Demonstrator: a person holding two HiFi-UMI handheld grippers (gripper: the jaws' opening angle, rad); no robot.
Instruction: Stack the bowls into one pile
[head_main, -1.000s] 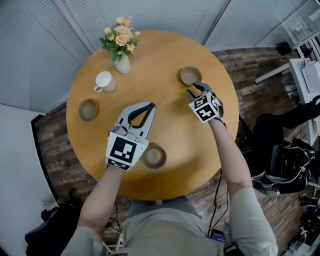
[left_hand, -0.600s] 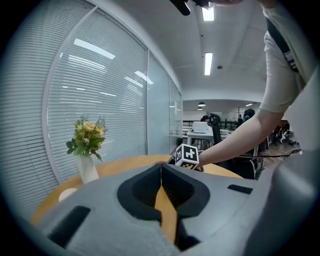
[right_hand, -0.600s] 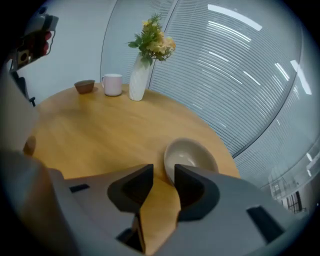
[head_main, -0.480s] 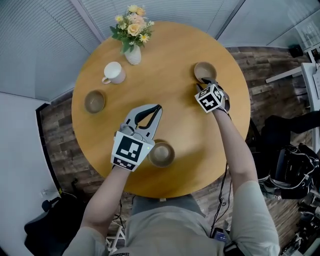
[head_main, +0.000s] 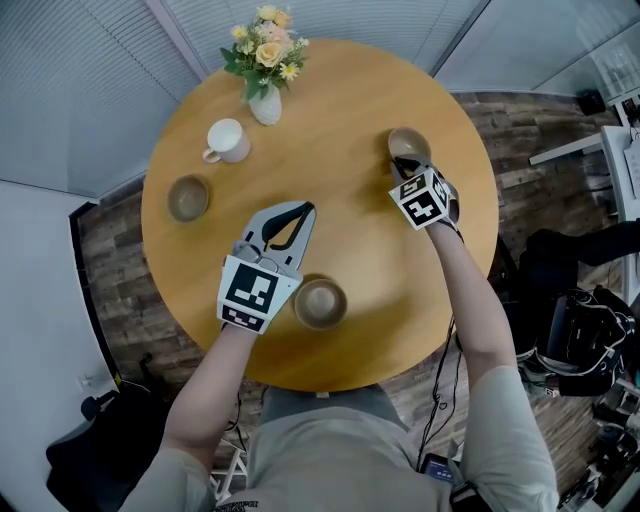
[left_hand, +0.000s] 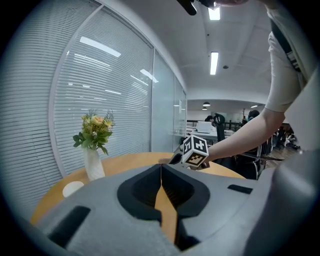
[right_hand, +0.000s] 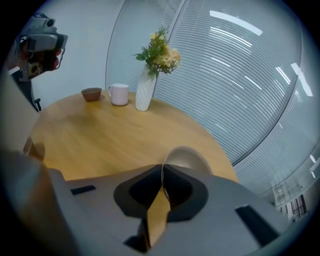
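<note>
Starting at the right gripper (head_main: 404, 164), a closing-in is seen: a second ago its tips were held just short of the far bowl (head_main: 410, 142), and now the jaws are pressed together on that bowl's near rim, as is shown in the right gripper view, where the pale rim runs straight into the closed tips. The bowl is judged not yet lifted, since its place to the right of the vase of flowers (head_main: 265, 100) is unchanged. The first pick-up thus appears secured, and the carrying is still to be done. The left gripper (head_main: 302, 209) is kept pressed together on nothing, over the table (head_main: 360, 230) on the person's side of the vase. The near bowl (head_main: 320, 303) is found further from the vase on that same side, the third bowl (head_main: 188, 198) to the vase's left, past the mug (head_main: 225, 140)
</note>
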